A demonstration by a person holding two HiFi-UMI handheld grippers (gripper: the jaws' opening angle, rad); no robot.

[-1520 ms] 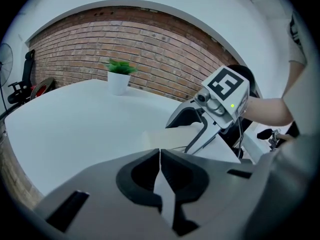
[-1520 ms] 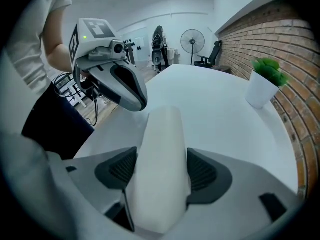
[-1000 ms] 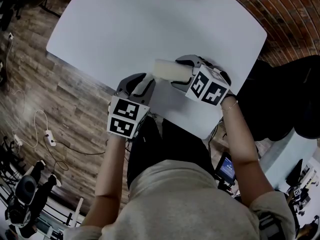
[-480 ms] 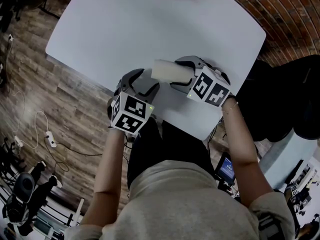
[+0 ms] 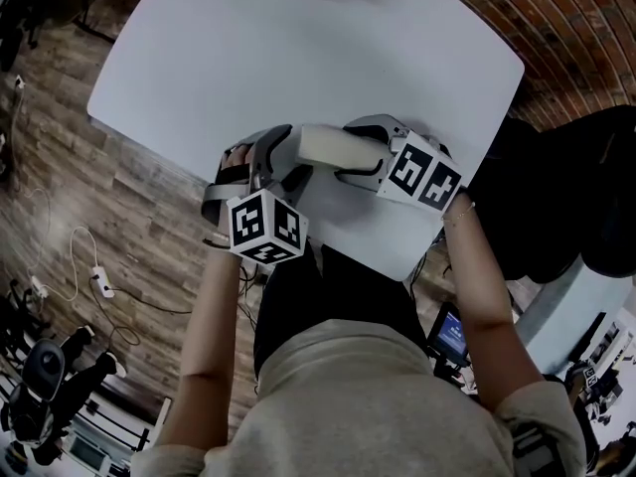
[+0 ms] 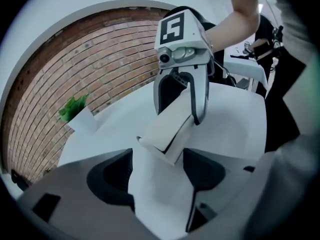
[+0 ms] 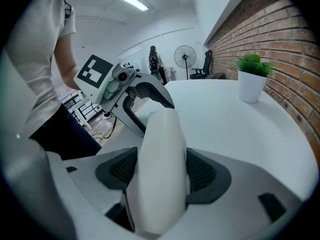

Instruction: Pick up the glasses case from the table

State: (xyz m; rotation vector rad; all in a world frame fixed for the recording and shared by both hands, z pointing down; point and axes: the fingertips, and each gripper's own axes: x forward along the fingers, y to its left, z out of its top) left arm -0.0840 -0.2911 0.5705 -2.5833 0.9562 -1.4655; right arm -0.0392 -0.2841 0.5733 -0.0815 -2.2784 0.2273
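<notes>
one white glasses case [image 5: 328,144], smooth, oblong and rounded, sits over the one white table's [image 5: 248,58] near edge, clenched between the right gripper's [image 7: 161,170] ribbed dark pads. the left gripper's [image 6: 159,166] jaws have just been opening and stand wide, with the case's end untouched between them.

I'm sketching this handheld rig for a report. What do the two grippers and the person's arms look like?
The left gripper and right gripper both have pale grey moulded bodies with two curved jaws lined with dark ribbed pads. Each carries a white cube printed with black square markers. The person wears a light short-sleeved top, with arms bare below the sleeves.
</notes>
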